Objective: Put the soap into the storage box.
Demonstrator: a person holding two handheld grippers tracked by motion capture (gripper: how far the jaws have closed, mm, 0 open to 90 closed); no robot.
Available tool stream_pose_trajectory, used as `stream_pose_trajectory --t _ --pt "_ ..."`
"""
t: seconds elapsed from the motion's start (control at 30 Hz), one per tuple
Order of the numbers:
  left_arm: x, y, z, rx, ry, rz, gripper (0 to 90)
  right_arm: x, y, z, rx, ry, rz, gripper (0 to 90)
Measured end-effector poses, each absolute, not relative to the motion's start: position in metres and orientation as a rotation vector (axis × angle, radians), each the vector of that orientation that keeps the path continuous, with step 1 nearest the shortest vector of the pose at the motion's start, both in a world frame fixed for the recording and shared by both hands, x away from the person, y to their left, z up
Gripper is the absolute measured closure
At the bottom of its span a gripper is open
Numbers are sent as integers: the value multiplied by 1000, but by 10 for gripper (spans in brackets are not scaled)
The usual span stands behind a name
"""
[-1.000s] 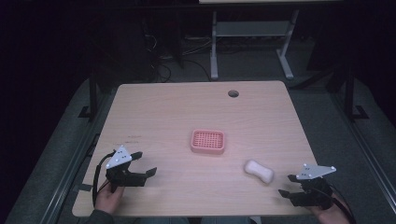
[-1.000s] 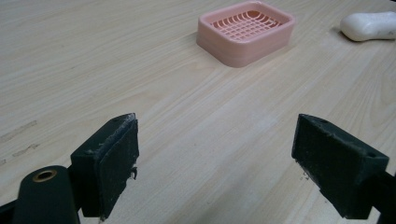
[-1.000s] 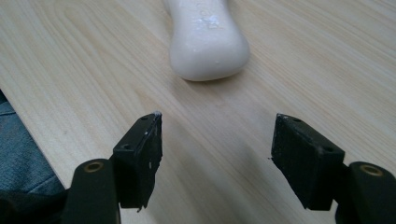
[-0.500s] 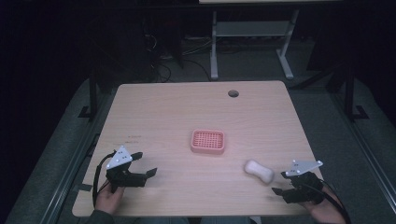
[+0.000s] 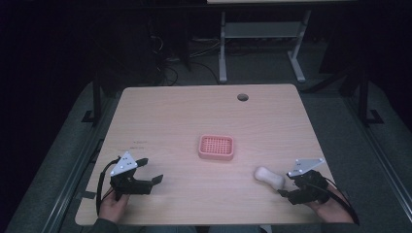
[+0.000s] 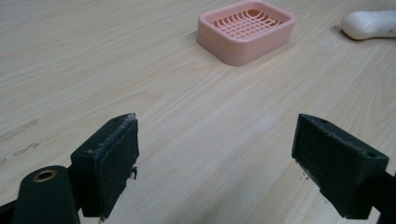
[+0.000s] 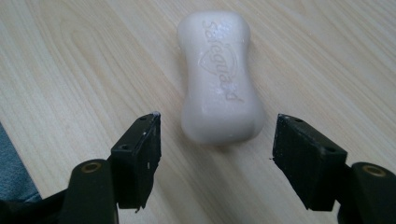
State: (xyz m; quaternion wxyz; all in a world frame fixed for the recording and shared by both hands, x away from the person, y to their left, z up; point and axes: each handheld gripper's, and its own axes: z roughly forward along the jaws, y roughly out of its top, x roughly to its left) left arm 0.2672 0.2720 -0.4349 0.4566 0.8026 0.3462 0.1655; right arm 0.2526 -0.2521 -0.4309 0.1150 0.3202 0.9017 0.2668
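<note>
High view: the right gripper [image 5: 286, 190] sits low at the table's [image 5: 170, 116] near right corner, close to both the front edge and the right edge, its jaws spread and holding nothing. The white soap bar [image 5: 269, 177] lies just beside it, toward the table's middle. The left gripper [image 5: 151, 175] rests near the front left corner, jaws apart and empty. Between the two, the pink soap dish [image 5: 216, 147] stands alone mid-table, with bare wood all round it and a wide open stretch behind up to the round cable hole [image 5: 242, 97].

Left gripper view: the left gripper [image 6: 215, 158] is wide open over bare wood. The soap dish [image 6: 246, 30] lies well ahead, the soap bar [image 6: 369, 24] beyond it at the upper right.

Right gripper view: the right gripper [image 7: 217, 154] is wide open, and the soap bar [image 7: 218, 77] lies lengthwise straight ahead, its near end just reaching between the jaw tips, touching neither. Embossed on its top is "Safeguard". The table edge shows at lower left.
</note>
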Motion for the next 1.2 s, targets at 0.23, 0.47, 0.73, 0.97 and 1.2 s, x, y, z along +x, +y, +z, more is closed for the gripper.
stream_pose_trajectory --t 0.23,0.47,0.73,0.97,1.2 --pt "267 272 -435 1979 851 407 145 259 -245 -430 924 2654 755 321" --pt "268 271 -435 1981 848 407 145 268 -233 -428 892 2667 720 326" --pt "267 271 -435 1989 843 410 145 280 -219 -434 877 2709 684 334" --pt "268 272 -435 1985 843 408 144 289 -212 -439 873 2736 653 357" --pt "268 271 -435 1990 841 404 145 296 -210 -442 867 2758 628 406"
